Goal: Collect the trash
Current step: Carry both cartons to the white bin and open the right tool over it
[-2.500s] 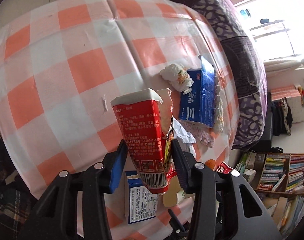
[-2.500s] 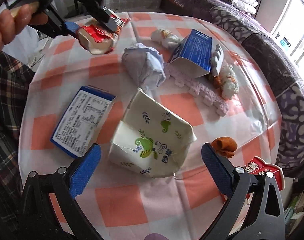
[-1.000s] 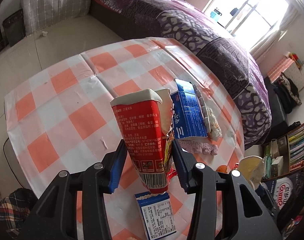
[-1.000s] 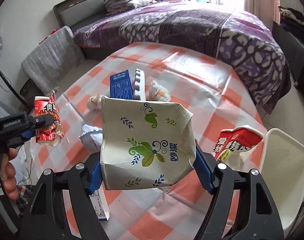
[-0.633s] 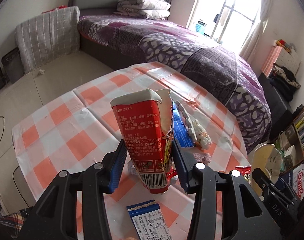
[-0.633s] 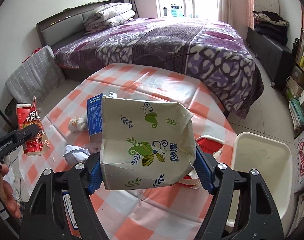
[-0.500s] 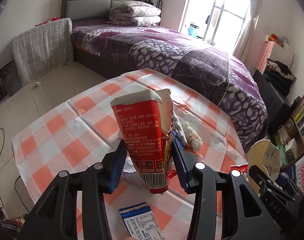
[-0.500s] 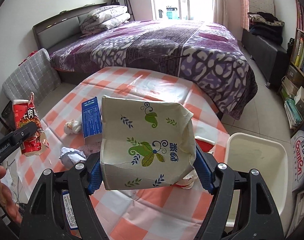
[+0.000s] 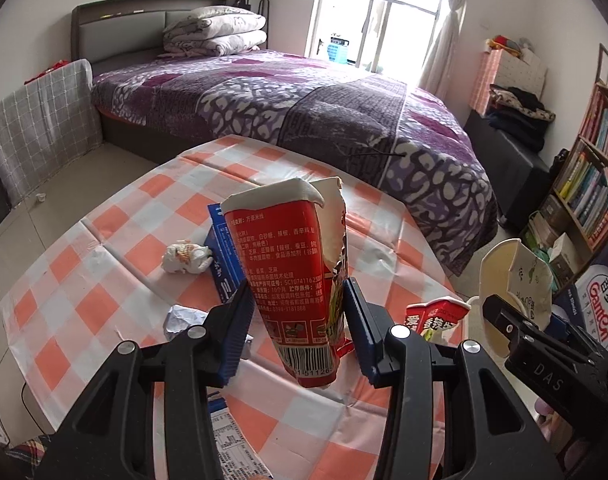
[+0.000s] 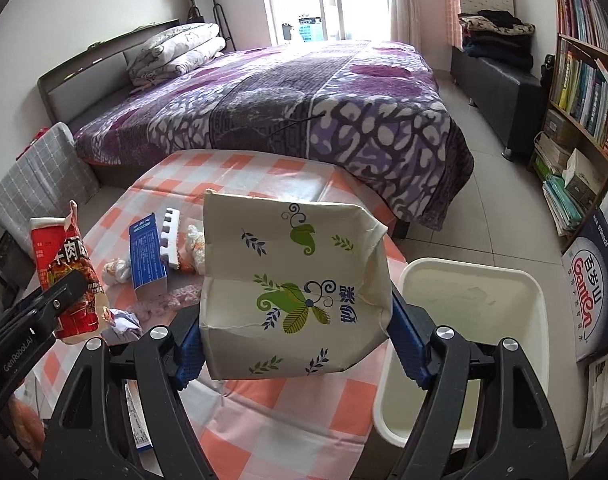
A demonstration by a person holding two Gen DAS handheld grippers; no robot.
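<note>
My left gripper (image 9: 297,326) is shut on a torn red snack packet (image 9: 291,264), held upright above the checked table (image 9: 103,276); the same red packet (image 10: 65,280) shows at the left of the right wrist view. My right gripper (image 10: 295,344) is shut on a crumpled white paper bag with green leaf prints (image 10: 291,288), lifted over the table's right edge. This bag (image 9: 516,280) appears at the right of the left wrist view. A white bin (image 10: 476,340) stands on the floor just right of the bag, its inside bare.
On the table lie a blue carton (image 9: 223,256), a crumpled wrapper (image 9: 185,256), a white foam strip (image 10: 169,238), grey crumpled paper (image 9: 181,318), a red packet at the edge (image 9: 434,316) and a label-side box (image 9: 231,444). A bed (image 9: 304,104) lies behind, bookshelves (image 10: 584,80) to the right.
Both grippers have swung up and to the right with their loads. The bed and window came into view, and the white bin now sits close beside the paper bag.
</note>
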